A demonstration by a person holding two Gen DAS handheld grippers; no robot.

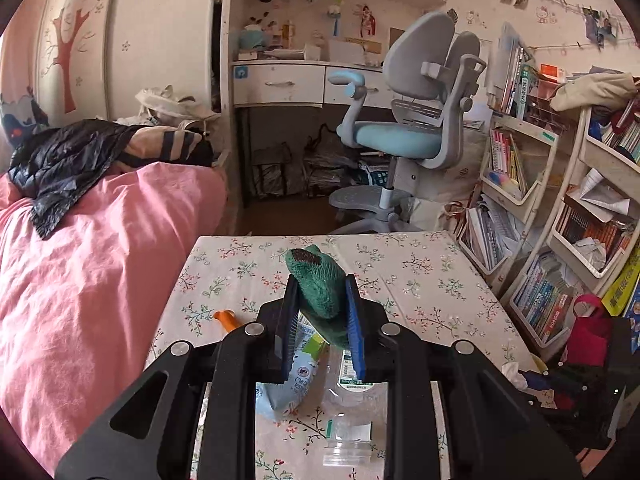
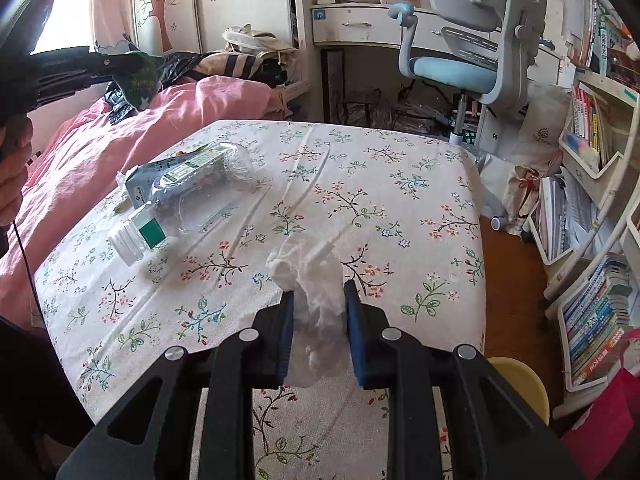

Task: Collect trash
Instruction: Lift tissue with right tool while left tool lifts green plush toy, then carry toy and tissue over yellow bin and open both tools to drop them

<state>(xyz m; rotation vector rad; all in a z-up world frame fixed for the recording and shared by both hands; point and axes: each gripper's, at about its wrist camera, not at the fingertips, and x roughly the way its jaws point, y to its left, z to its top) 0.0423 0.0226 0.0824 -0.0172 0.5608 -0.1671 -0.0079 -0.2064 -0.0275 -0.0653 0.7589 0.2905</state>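
Note:
My left gripper is shut on a green fuzzy sock-like piece and holds it above the floral table; it also shows at the far left of the right wrist view. My right gripper is shut on a crumpled white tissue just above the table. A clear plastic bottle lies on its side on a light blue packet at the table's left. Both show under the left gripper: the bottle and the packet. An orange piece lies near the left edge.
A bed with a pink cover and a black bag runs along the table's left. A yellow bin stands on the floor at the table's right. A blue desk chair and bookshelves stand behind and right.

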